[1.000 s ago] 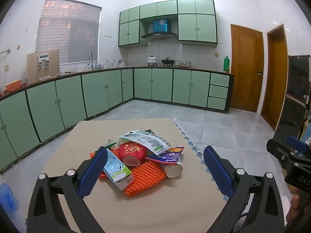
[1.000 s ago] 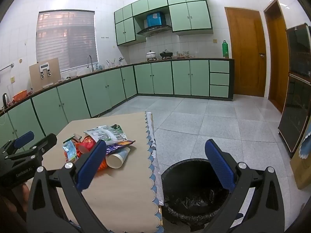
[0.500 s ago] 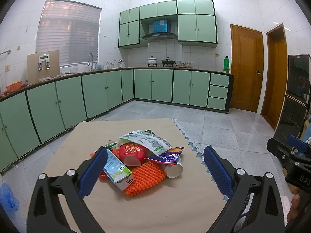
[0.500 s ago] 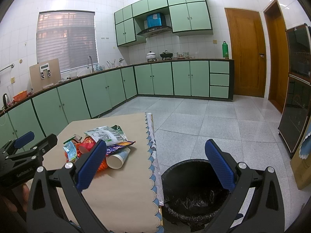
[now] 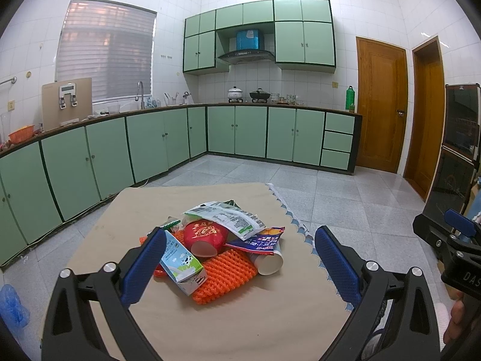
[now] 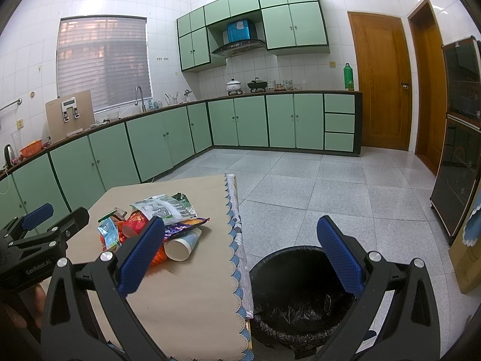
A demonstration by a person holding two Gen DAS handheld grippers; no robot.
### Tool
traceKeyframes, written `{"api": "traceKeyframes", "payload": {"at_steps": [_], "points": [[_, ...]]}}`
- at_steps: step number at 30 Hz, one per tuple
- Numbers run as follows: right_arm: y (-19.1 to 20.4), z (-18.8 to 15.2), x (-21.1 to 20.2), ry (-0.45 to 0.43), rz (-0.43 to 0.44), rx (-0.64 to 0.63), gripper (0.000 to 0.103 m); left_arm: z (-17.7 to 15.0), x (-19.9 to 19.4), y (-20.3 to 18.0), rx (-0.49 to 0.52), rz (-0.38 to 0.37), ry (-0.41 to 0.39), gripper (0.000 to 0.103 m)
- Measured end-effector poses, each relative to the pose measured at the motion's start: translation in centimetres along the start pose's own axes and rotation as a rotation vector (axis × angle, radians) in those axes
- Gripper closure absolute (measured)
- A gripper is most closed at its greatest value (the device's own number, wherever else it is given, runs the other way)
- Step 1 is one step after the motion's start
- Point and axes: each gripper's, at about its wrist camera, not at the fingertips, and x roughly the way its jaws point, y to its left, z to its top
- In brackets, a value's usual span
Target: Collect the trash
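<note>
Orange foam netting and the milk carton front the trash heap at lower centre, dead ahead of the left gripper, jaws spread and empty, while the right gripper, equally spread, faces the black bin.

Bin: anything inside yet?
The bin shows only its crumpled black liner; no trash visible. The right gripper's fingers cover part of the rim, and the very bottom is too dark to tell.
</note>
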Motion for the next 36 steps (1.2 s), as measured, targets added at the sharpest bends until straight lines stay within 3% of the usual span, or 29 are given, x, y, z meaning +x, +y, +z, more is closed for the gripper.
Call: {"api": "traceKeyframes", "payload": {"at_steps": [36], "points": [[-0.06,-0.04,0.33,0.001,0.001,0.002,0.005,-0.08,0.08,-0.06,0.002,-0.001,0.001,0.006]]}}
